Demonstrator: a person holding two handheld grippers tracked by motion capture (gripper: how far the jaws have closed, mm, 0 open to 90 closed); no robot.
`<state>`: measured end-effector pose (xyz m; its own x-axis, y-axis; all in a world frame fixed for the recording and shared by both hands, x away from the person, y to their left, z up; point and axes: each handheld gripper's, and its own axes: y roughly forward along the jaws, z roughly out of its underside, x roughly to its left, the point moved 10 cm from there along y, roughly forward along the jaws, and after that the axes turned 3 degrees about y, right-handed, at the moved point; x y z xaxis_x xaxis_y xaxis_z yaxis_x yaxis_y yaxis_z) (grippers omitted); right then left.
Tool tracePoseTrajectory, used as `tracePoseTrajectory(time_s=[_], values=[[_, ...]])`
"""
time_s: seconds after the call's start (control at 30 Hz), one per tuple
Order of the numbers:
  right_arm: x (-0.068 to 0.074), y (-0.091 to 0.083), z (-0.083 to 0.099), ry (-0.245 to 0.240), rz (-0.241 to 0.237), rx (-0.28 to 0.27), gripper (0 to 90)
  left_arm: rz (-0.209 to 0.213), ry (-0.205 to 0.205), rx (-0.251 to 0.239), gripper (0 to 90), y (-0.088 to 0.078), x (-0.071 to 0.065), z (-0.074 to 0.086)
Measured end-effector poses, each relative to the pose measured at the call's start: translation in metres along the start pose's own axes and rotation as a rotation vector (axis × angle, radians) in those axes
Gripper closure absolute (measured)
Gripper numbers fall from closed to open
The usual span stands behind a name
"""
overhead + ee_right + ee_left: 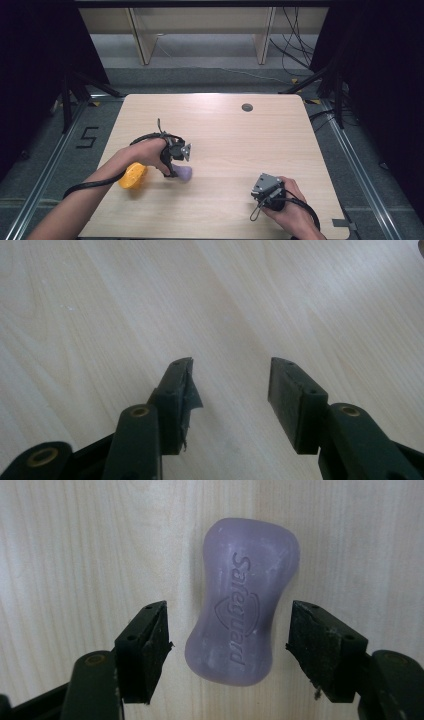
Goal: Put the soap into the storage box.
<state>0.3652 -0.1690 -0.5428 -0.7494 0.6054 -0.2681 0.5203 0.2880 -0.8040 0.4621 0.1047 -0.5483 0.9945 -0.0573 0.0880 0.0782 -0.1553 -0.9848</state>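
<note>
Grasp approach under way: left gripper [227, 642] straddles purple waisted soap bar [242, 600] lying flat on light wooden table [240, 135], jaws apart, pads not touching. Yellow round object [132, 176] lies near. Next: squeeze across bar's narrow waist, then lift. Right gripper [230, 385] idle, jaws apart, empty.
</note>
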Motion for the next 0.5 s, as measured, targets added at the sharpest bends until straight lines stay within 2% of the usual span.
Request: tracePoseTrajectory(time_s=[0.13,0.43,0.5], values=[[-0.001,0.000,0.000,-0.011,0.000,-0.001,52.6,0.019,0.010,0.029,32.1,0.008,-0.001,0.002],[0.001,0.002,0.001,-0.004,-0.008,0.002,52.0,0.038,0.019,0.044,32.7,0.017,0.000,0.002],[-0.001,0.003,0.000,-0.035,-0.012,-0.003,52.0,0.039,0.020,0.046,32.7,0.018,0.000,0.002]])
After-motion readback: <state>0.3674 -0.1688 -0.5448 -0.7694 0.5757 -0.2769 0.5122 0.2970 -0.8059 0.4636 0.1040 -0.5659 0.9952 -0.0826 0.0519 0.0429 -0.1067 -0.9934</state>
